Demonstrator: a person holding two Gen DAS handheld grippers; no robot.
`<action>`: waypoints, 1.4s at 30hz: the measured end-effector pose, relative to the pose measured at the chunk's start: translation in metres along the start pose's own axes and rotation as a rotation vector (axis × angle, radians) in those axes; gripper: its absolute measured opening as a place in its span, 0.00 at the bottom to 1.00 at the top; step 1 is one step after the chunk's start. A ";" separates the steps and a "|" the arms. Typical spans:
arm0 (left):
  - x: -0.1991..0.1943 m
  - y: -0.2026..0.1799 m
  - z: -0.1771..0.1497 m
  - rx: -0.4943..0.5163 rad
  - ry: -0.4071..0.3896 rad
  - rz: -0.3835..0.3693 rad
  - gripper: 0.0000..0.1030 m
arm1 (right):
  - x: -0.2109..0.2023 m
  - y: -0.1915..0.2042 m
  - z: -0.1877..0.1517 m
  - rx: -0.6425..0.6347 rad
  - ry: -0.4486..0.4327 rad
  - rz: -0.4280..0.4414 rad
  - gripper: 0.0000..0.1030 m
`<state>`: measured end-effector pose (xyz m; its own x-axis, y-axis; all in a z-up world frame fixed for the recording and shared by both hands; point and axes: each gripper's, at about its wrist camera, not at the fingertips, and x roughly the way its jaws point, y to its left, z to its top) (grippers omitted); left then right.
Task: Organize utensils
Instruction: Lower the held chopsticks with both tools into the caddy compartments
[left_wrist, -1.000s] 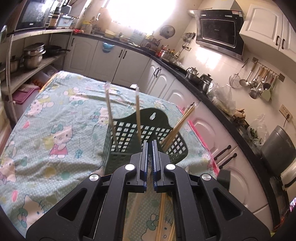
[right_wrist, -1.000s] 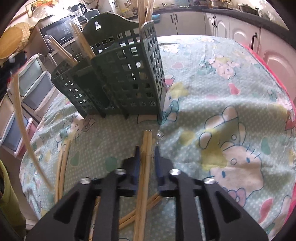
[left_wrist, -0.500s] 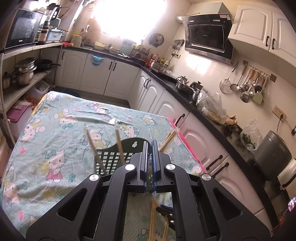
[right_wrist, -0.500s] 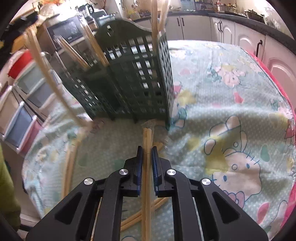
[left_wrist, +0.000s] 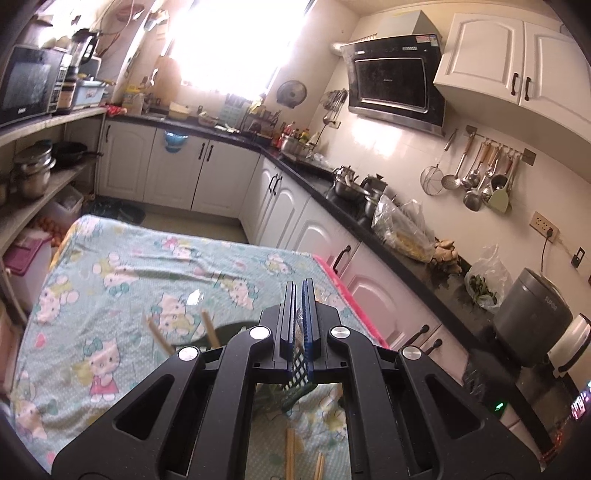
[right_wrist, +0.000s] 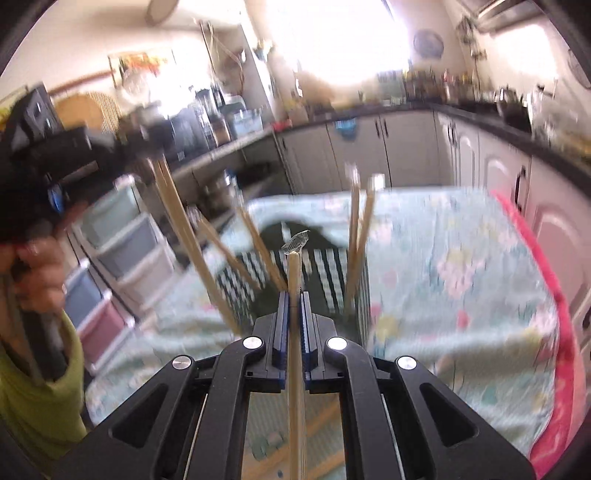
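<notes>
A dark green slotted utensil basket (right_wrist: 325, 273) stands on the table with several wooden chopsticks (right_wrist: 356, 236) upright in it. My right gripper (right_wrist: 294, 295) is shut on a pair of chopsticks (right_wrist: 294, 332) in a clear wrapper, lifted and pointing at the basket. My left gripper (left_wrist: 299, 295) is shut, raised above the basket (left_wrist: 295, 384); in the right wrist view it (right_wrist: 55, 166) holds a pair of chopsticks (right_wrist: 184, 236) slanting down by the basket. Loose chopsticks (left_wrist: 290, 454) lie on the cloth below.
The table wears a Hello Kitty cloth (left_wrist: 110, 280) with a pink edge (right_wrist: 554, 332). White kitchen cabinets (left_wrist: 288, 206) run along the right. Plastic drawers (right_wrist: 118, 258) stand left of the table. The right wrist view is motion-blurred.
My right gripper has closed on the wrapped chopsticks and lifted them off the cloth toward the basket. My left gripper has risen and tilted up, so the basket sank low in its view.
</notes>
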<state>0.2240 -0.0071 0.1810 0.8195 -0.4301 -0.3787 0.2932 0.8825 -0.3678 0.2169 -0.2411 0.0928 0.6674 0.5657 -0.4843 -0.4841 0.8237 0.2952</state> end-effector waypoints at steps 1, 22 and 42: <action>-0.001 -0.002 0.004 0.008 -0.008 0.000 0.02 | -0.004 0.001 0.009 0.000 -0.035 0.000 0.06; -0.005 -0.006 0.052 0.071 -0.106 0.063 0.00 | 0.018 0.000 0.109 -0.086 -0.416 -0.054 0.06; 0.038 0.039 0.011 0.020 0.014 0.130 0.00 | 0.080 -0.013 0.081 -0.152 -0.497 -0.175 0.06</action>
<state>0.2716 0.0134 0.1618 0.8441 -0.3144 -0.4343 0.1950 0.9346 -0.2975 0.3220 -0.2039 0.1168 0.9144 0.4008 -0.0568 -0.3937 0.9132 0.1049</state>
